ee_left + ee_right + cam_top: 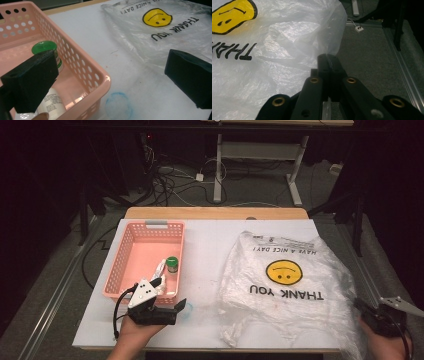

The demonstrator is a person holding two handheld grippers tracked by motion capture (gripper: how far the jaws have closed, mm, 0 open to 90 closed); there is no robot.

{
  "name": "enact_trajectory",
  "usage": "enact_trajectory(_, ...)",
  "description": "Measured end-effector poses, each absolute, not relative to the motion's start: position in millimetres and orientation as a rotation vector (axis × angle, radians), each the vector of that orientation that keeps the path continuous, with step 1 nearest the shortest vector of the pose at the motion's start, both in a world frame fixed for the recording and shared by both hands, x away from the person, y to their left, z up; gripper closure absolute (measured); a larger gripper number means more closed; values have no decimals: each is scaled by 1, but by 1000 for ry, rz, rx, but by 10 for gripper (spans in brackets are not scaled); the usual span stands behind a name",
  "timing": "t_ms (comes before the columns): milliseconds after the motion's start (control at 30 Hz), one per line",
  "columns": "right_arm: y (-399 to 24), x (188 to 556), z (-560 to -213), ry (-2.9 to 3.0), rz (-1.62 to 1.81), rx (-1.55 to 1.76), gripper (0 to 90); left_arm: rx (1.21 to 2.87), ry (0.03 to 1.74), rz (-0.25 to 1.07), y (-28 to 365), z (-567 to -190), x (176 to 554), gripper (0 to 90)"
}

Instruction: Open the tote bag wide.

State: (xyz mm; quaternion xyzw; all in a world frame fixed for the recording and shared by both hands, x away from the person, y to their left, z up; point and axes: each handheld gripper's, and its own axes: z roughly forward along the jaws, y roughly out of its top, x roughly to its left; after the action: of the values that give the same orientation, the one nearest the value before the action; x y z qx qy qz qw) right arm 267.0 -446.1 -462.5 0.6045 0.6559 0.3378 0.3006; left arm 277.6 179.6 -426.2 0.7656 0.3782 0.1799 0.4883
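Translucent white plastic, printed with a yellow smiley face and "THANK YOU", made up the shopping bag [287, 285] that lay spread across the right half of the white table [205, 250]. The right gripper [361, 307] sat at the bag's near right edge, by the table's corner, its jaws pressed together on a thin fold of the film. The left gripper [172, 296] hovered with its jaws wide apart and nothing between them, just beside the near corner of the pink perforated plastic basket [145, 227].

From here the pinch looked slight, so a pull on the film could tear it or let it slip free, and since nothing pinned the bag's far side, the whole sheet might drag along the table instead of opening.

The right gripper view showed the bite itself: the film [322, 37] gathered to a point where the black jaws met, which the high view left too small to read. The left gripper view revealed the basket's contents up close, a small green-lidded jar [46, 48] and a white labelled bottle [51, 103] lying partly behind one pad [32, 83], plus a faint blue ring stain [118, 105] on the tabletop.
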Motion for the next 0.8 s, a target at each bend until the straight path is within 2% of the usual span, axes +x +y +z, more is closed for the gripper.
enact_trajectory(133,-452,252,-469,1740,877,1632,900,1858,912,432,181,-424,279,0)
enact_trajectory(367,-437,239,-463,1762,915,1586,900,1861,906,430,178,-427,282,0)
enact_trajectory(800,-358,238,-460,2023,971,1370,900,1836,937,459,188,-427,280,0)
